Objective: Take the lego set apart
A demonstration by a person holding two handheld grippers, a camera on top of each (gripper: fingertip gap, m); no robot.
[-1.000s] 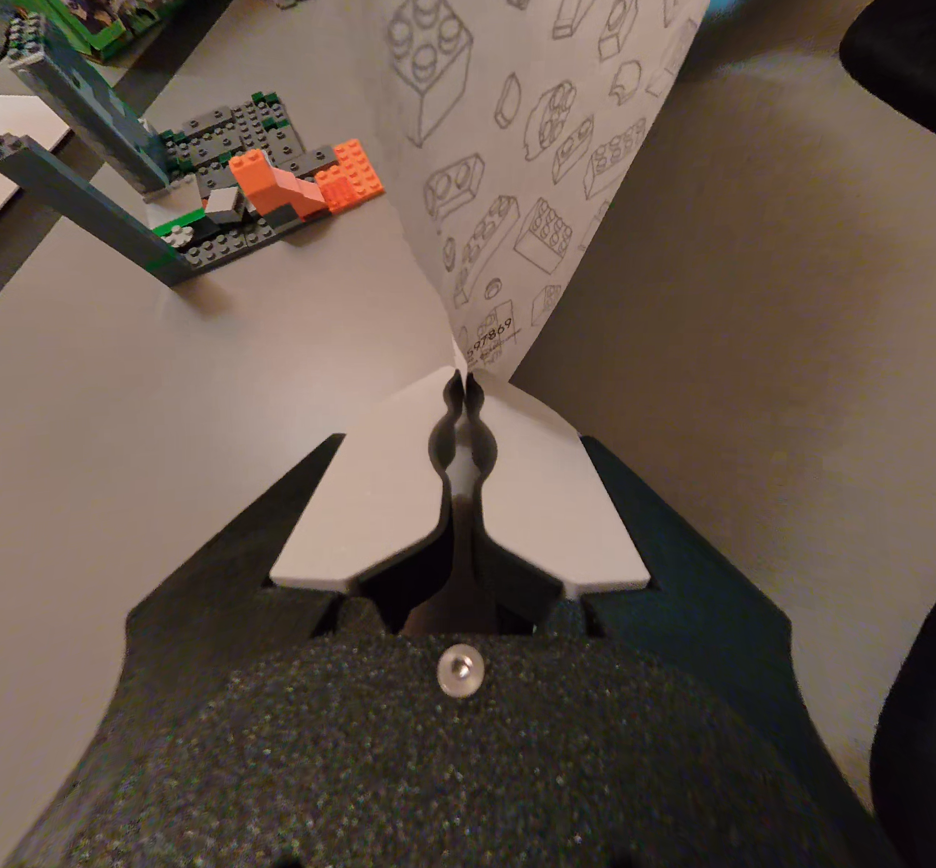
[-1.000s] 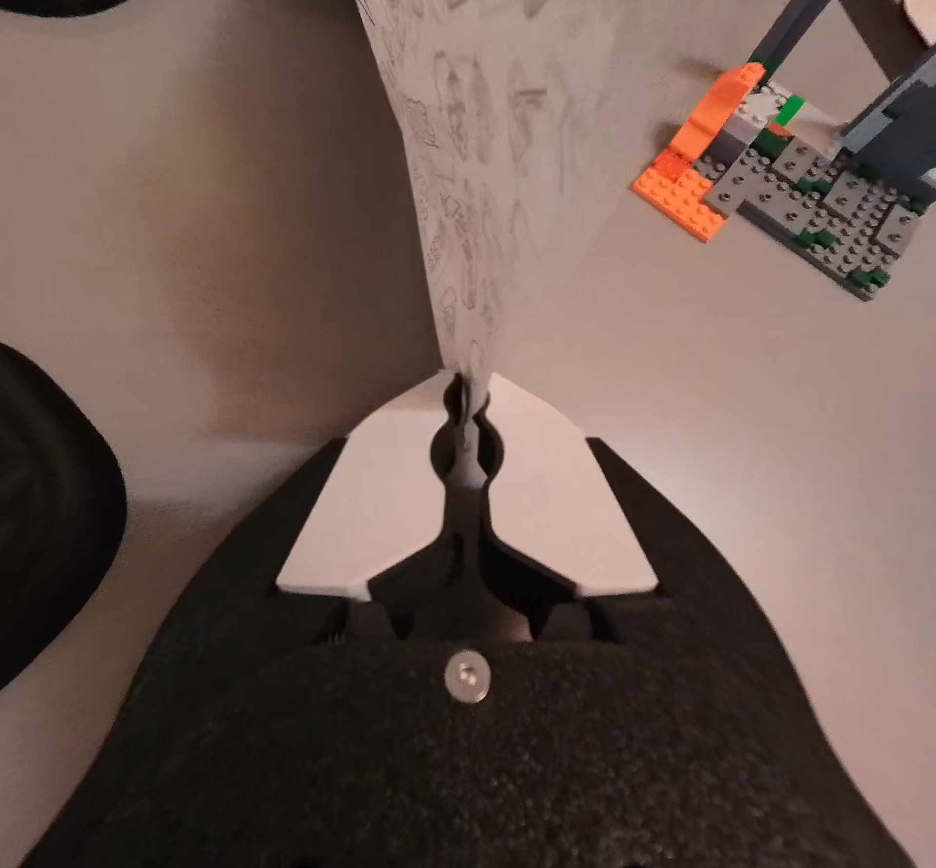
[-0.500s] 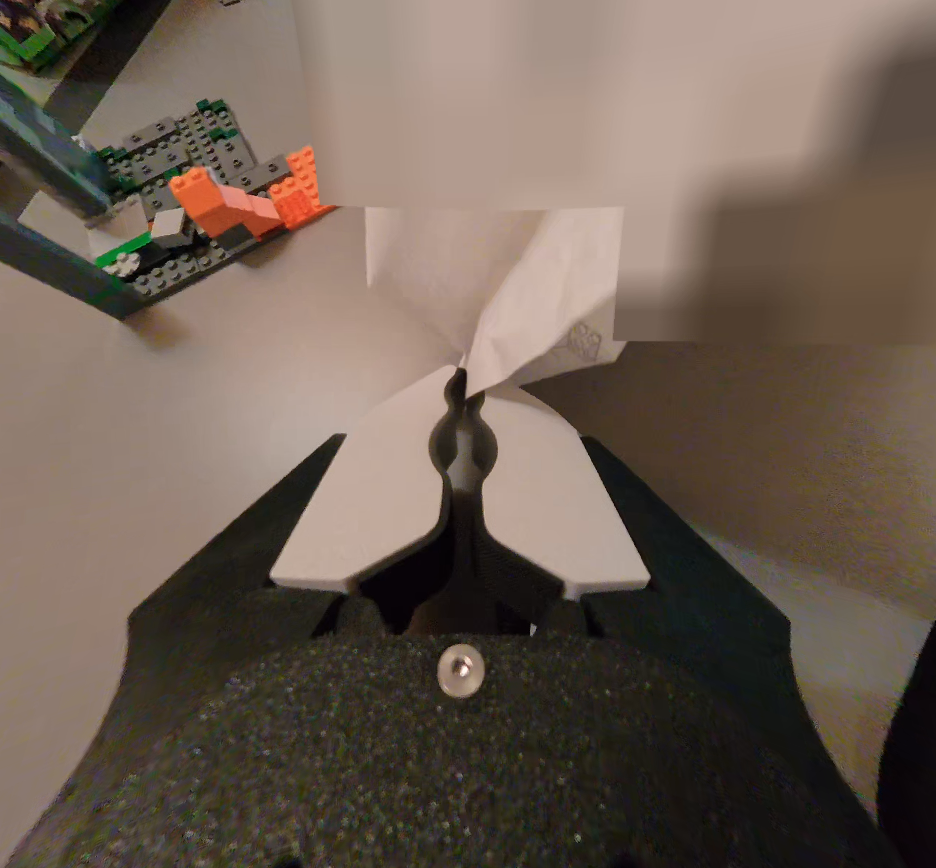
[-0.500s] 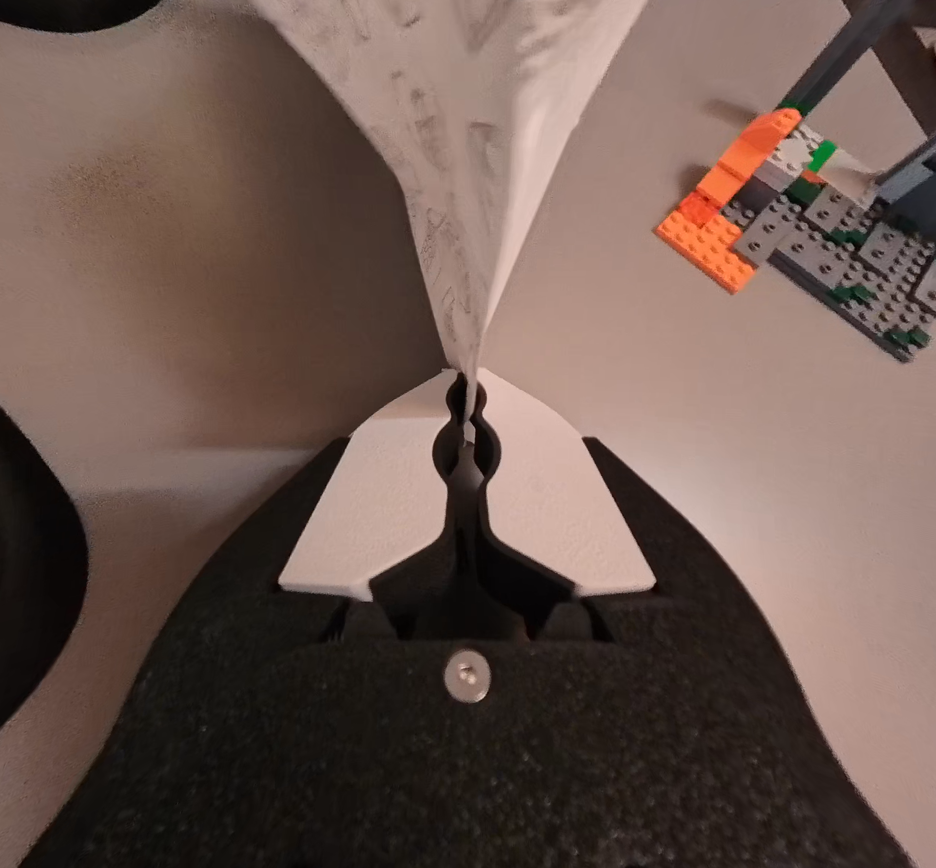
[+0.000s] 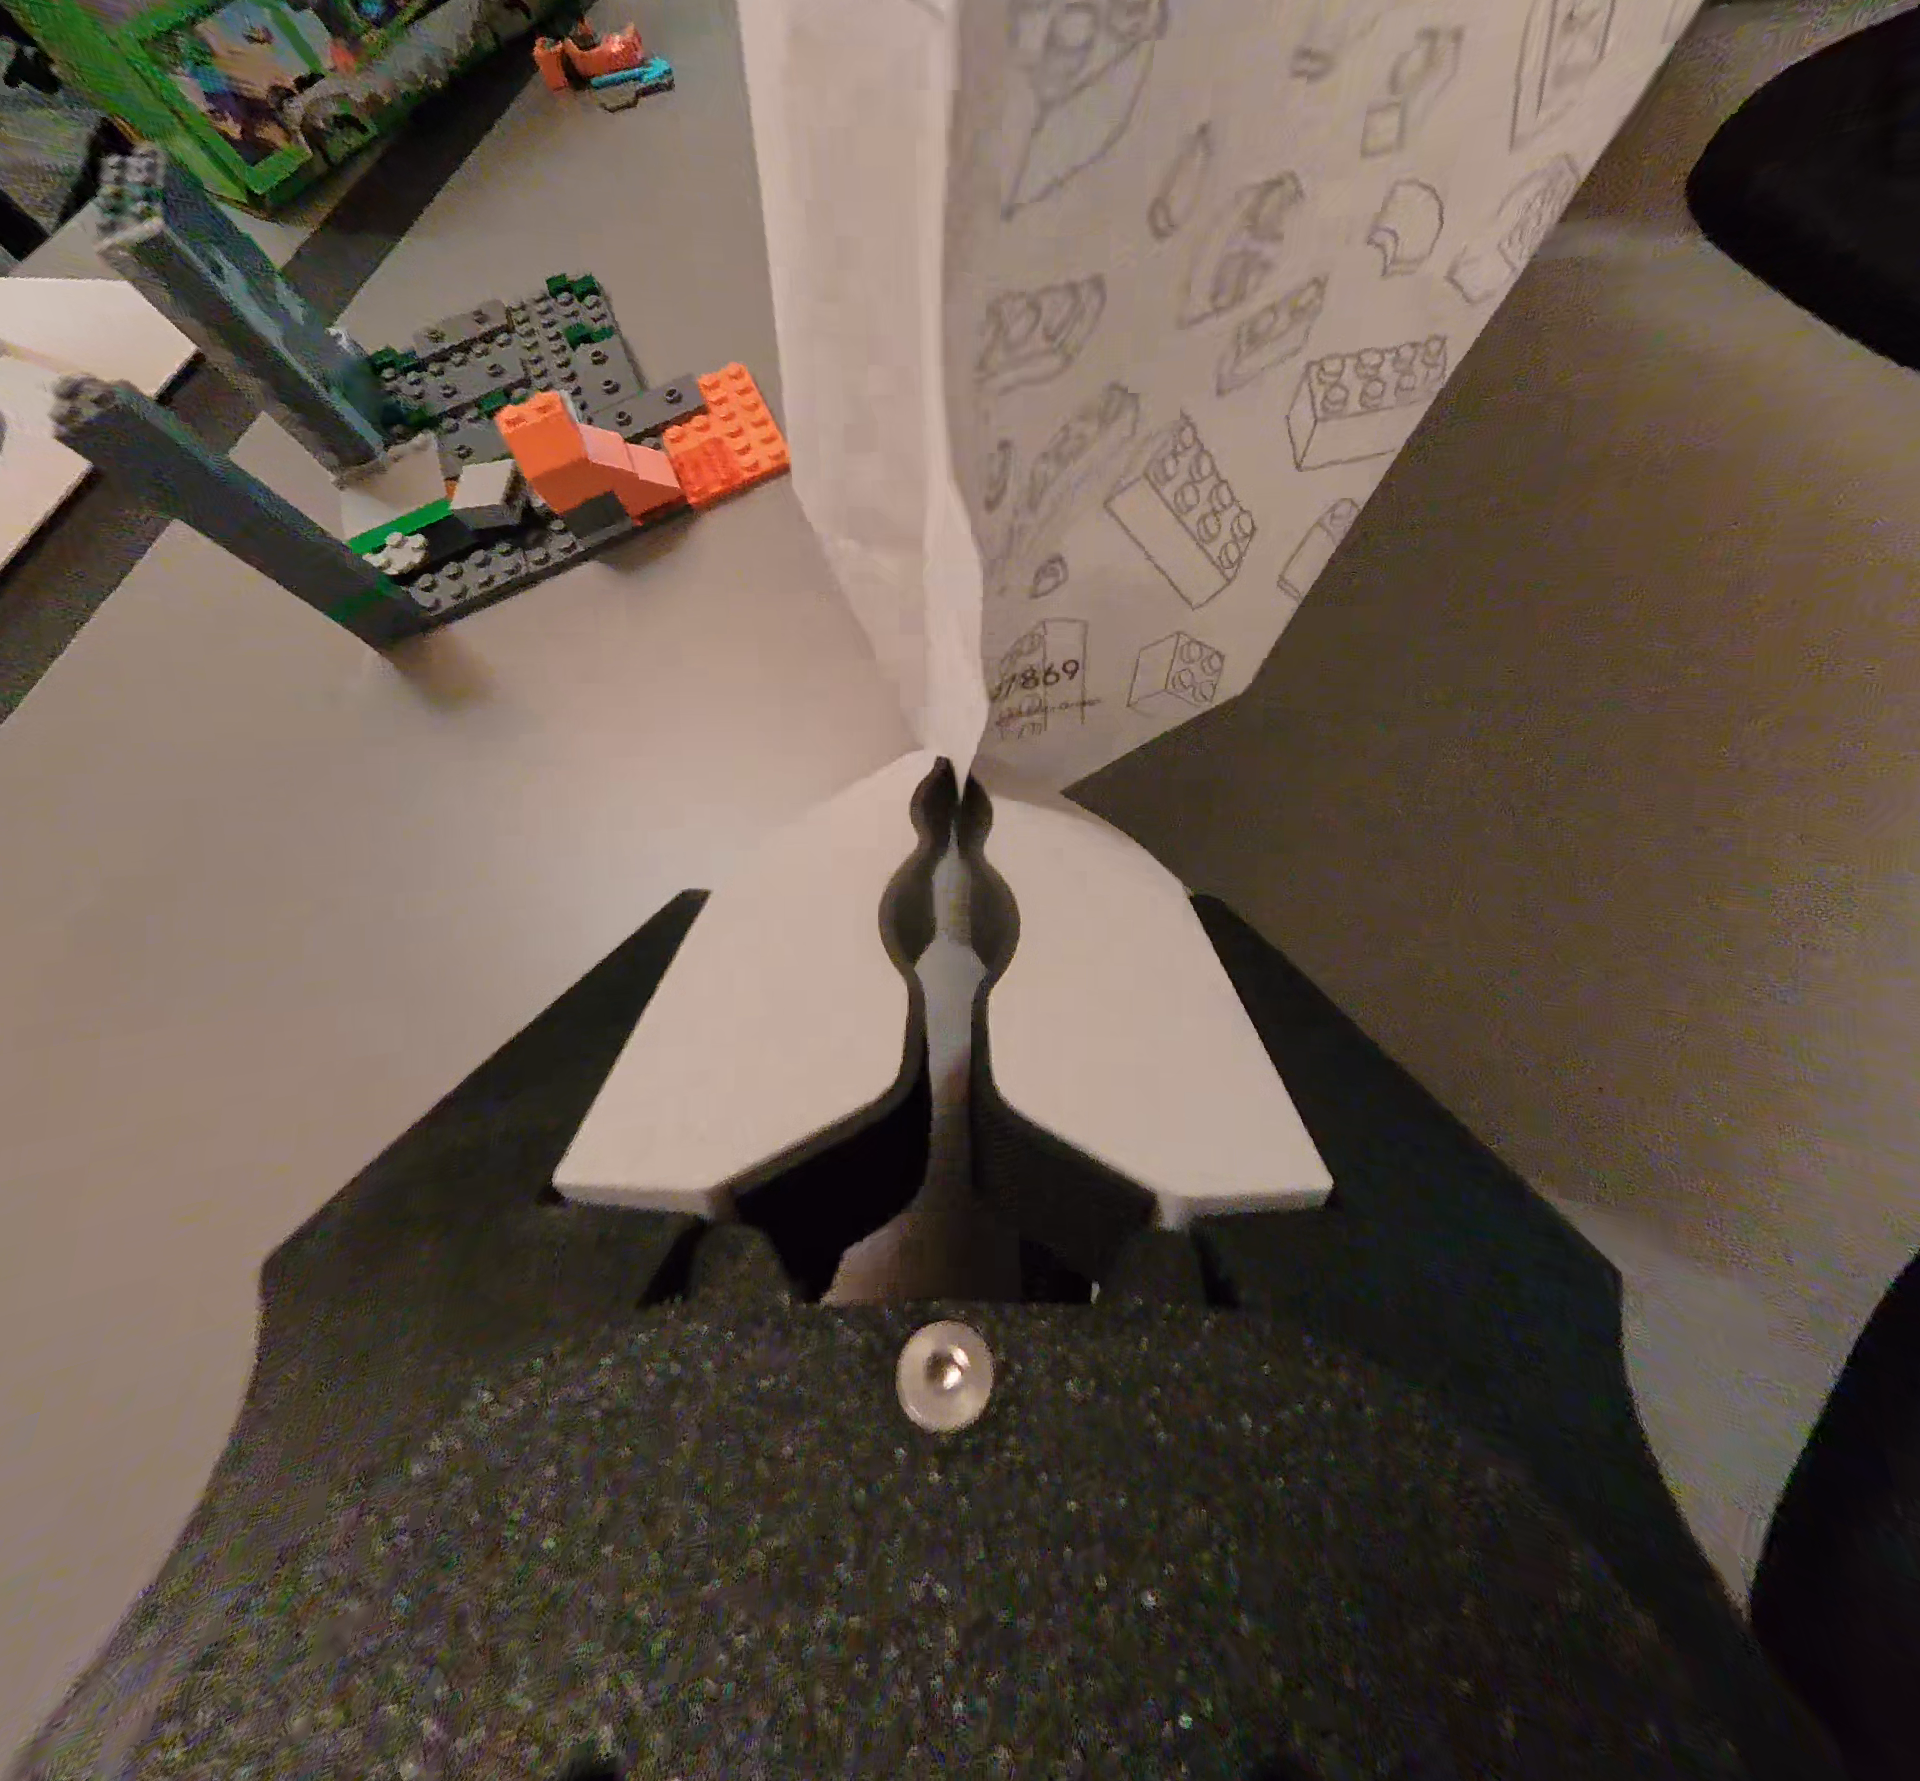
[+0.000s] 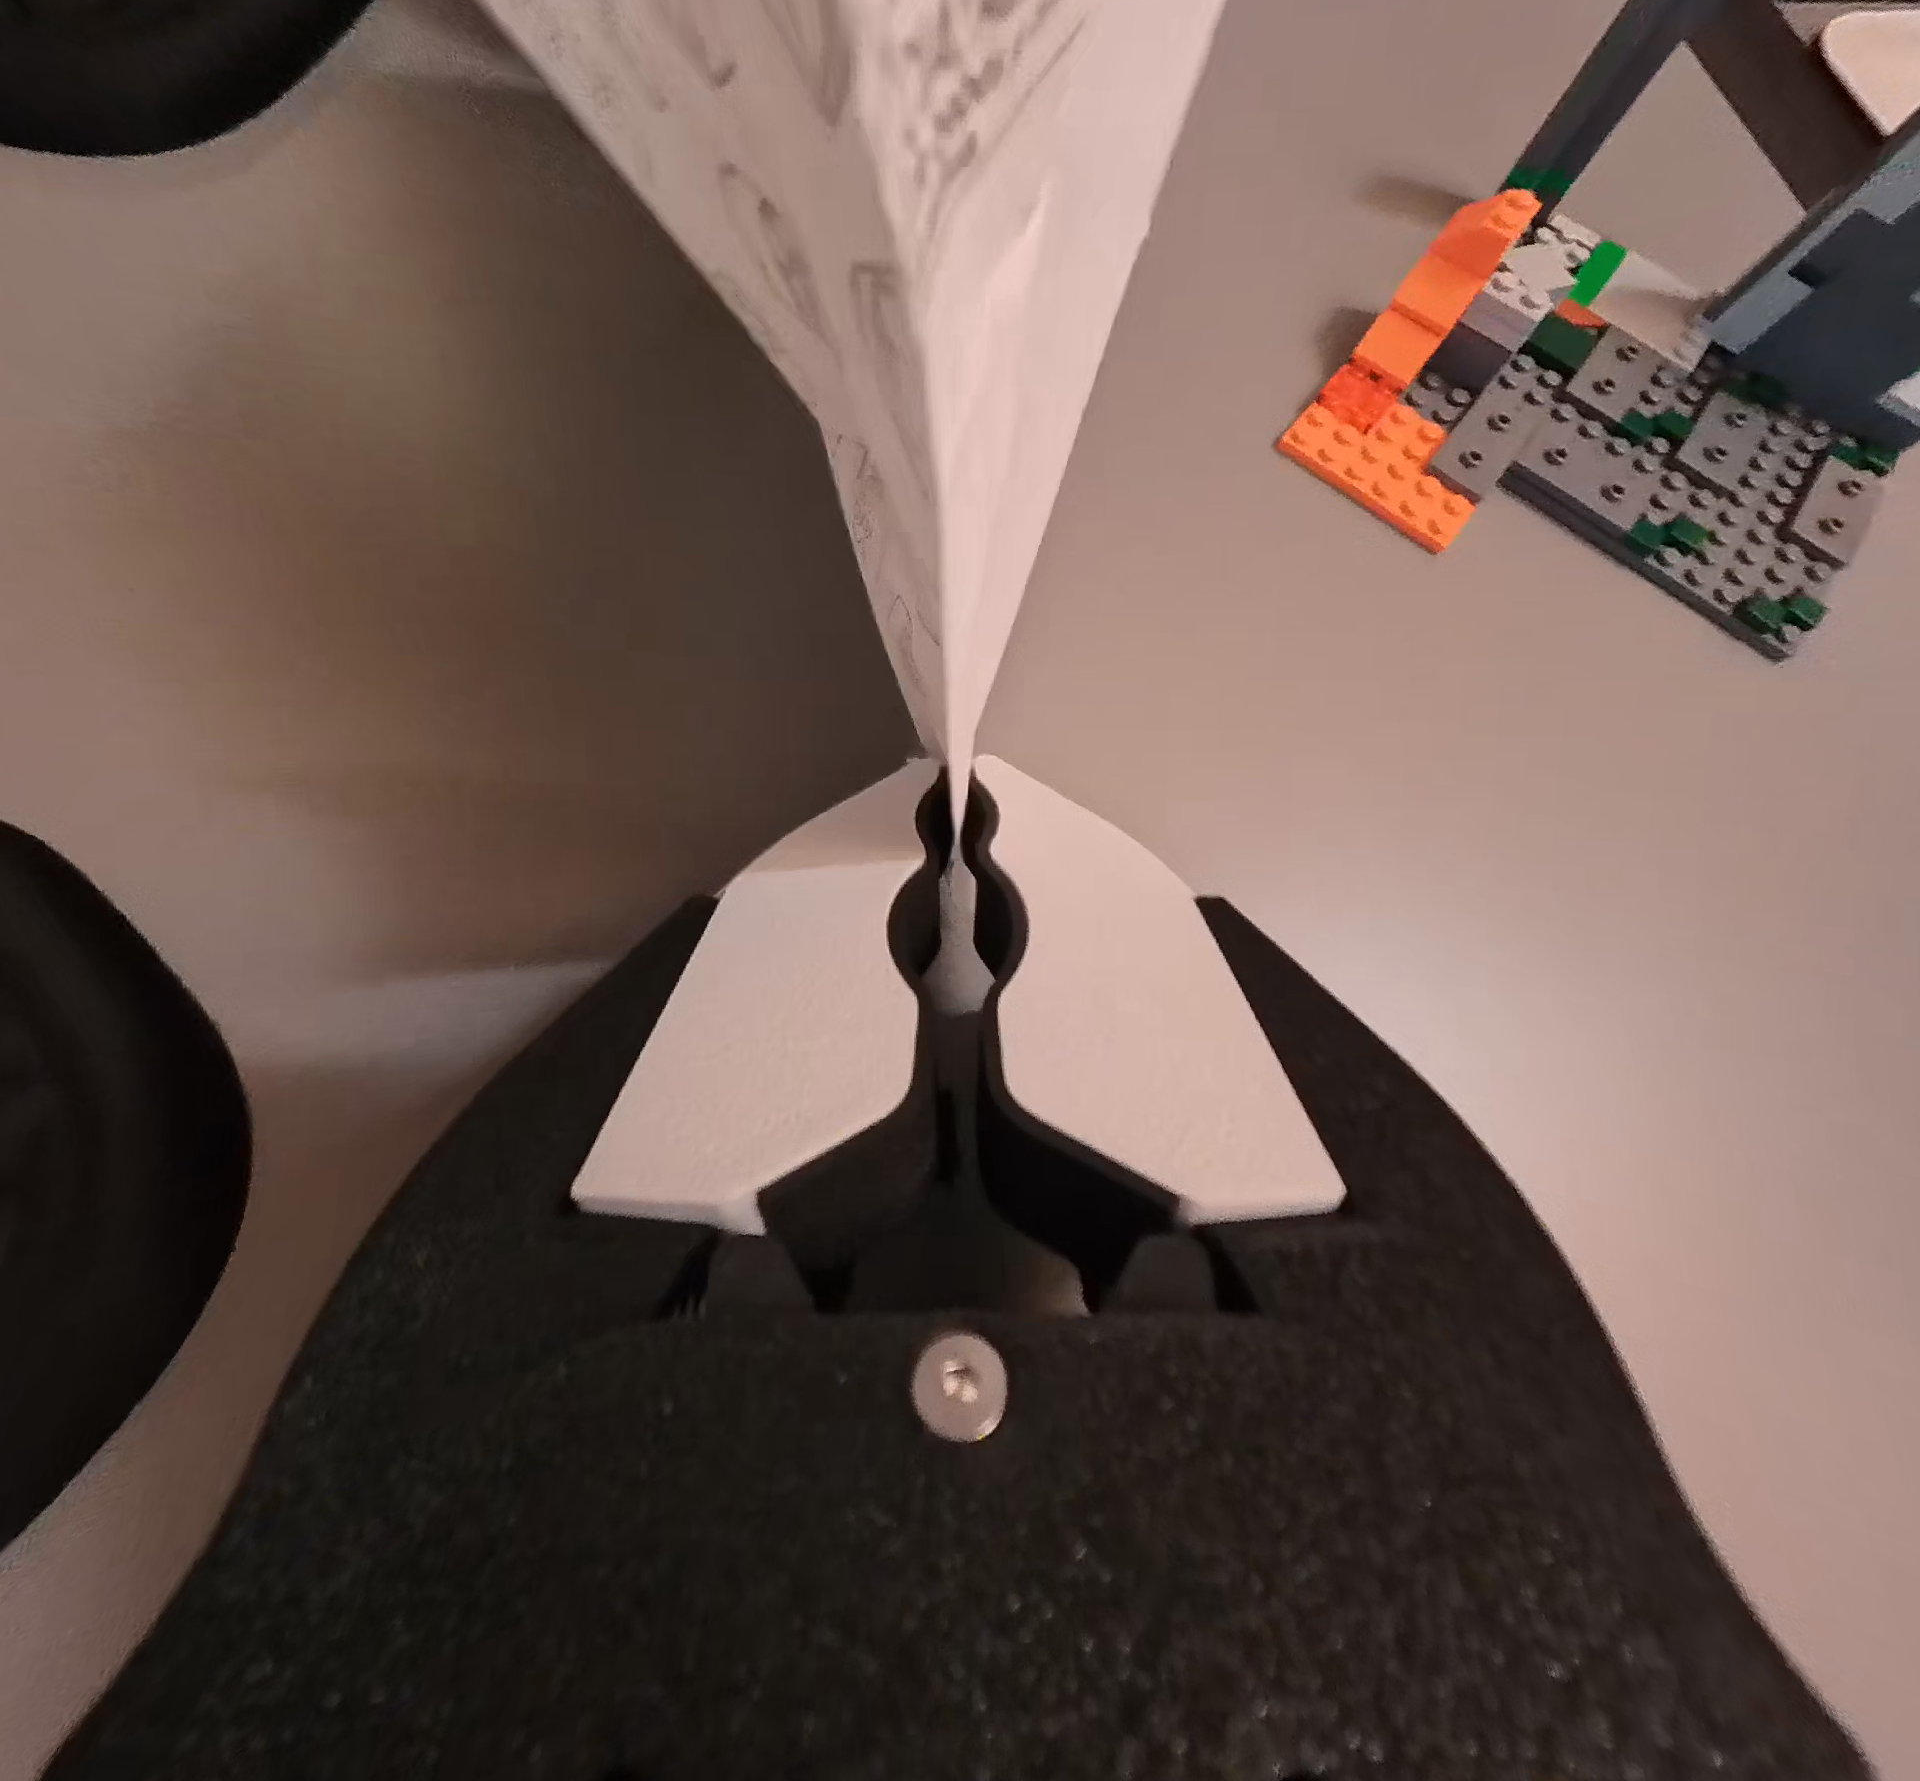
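The left gripper (image 5: 954, 786) has its white fingers pinched tight on the white paper bag printed with grey brick outlines (image 5: 1174, 297), and the right gripper (image 6: 954, 786) is likewise clamped on the same bag (image 6: 935, 225), holding it above the pale grey table (image 5: 312, 900). The part-built lego set of grey plates, orange bricks and tall dark pillars (image 5: 499, 474) stands on the table well apart, left of the bag in the left wrist view and at upper right (image 6: 1621, 422) in the right wrist view. A green-edged cardboard box (image 5: 281, 38) lies beyond it.

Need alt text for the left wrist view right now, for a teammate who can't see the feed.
The left gripper is shut on a corner of a white paper bag printed with brick outlines, held above the grey table. To the left stands the partly built lego set, with a green-edged box behind it.
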